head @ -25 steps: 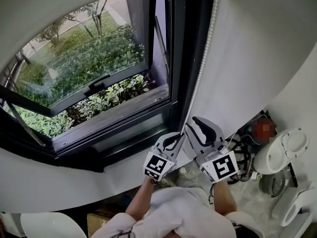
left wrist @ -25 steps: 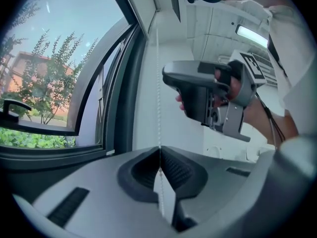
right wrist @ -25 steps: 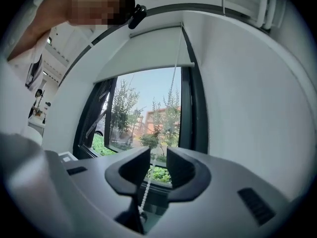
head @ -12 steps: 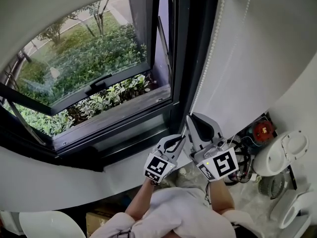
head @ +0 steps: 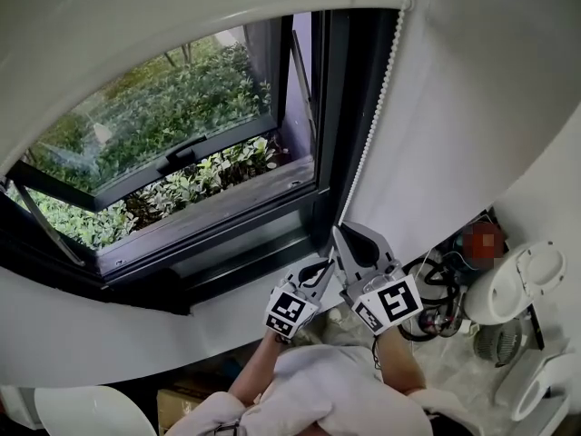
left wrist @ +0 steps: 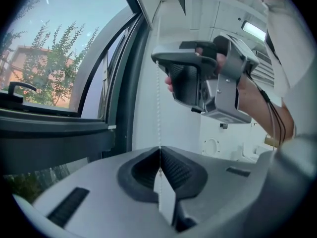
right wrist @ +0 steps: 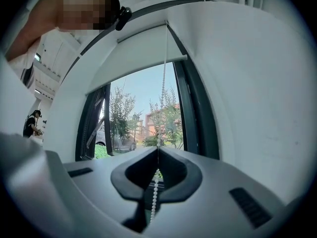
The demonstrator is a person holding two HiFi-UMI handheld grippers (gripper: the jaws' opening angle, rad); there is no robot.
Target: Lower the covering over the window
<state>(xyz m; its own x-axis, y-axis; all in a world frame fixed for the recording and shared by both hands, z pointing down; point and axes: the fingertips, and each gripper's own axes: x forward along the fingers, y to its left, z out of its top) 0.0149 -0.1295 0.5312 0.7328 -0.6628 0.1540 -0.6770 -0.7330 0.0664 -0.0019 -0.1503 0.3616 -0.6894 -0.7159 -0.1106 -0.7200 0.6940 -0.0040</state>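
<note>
White bead chain within right gripper

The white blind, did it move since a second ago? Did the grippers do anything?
The blind came lower over the window. The right gripper, open before, shut on the bead chain, and both grippers sank a little. The left gripper stayed shut on the chain; the window stayed tilted open.
</note>
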